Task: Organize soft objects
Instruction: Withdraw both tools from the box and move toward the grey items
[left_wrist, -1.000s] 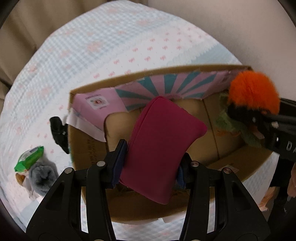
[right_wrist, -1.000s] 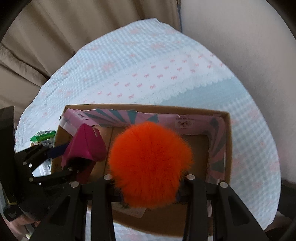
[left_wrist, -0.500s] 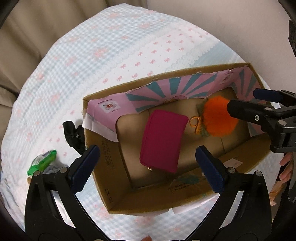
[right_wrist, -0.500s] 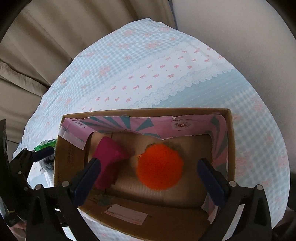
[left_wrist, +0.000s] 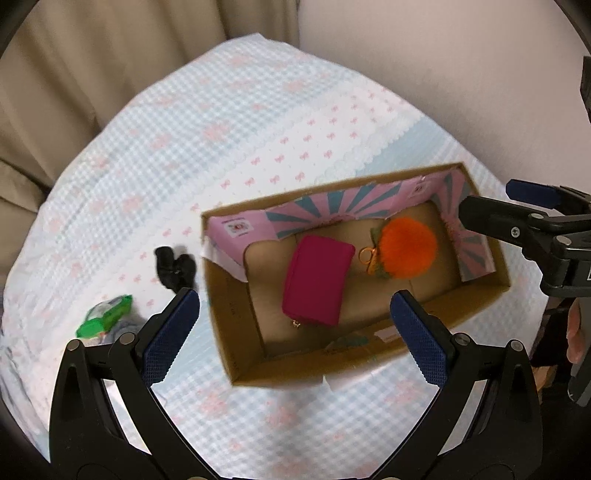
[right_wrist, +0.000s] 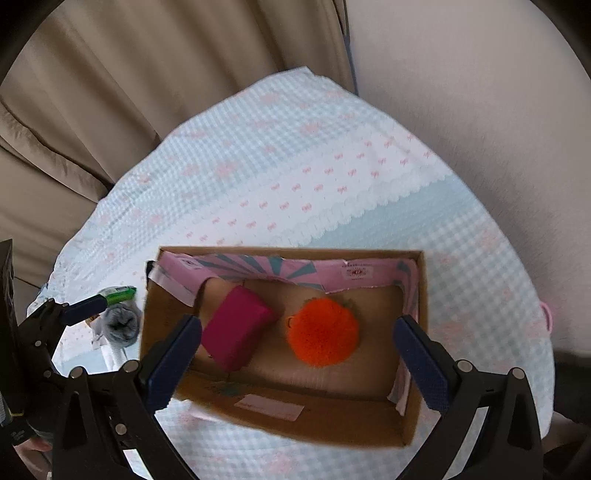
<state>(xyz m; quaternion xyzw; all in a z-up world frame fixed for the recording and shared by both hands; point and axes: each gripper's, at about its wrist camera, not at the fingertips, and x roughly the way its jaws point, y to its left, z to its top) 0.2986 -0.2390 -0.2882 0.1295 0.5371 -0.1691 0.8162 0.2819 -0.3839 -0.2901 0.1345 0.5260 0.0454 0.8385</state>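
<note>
Left wrist | left tool (left_wrist: 295, 325) wide open, empty | right tool (right_wrist: 299, 350) same

The cardboard box (left_wrist: 236, 332) is open on top, so its inside is reachable from above. On its floor a pink pouch (left_wrist: 317, 282) and an orange pompom (left_wrist: 408, 247) lie side by side, with bare floor at the right end. Outside its left wall, a black item (left_wrist: 173, 267), a green packet (left_wrist: 107, 315) and a grey bundle (right_wrist: 120, 325) crowd the tablecloth (left_wrist: 258, 122).
</note>
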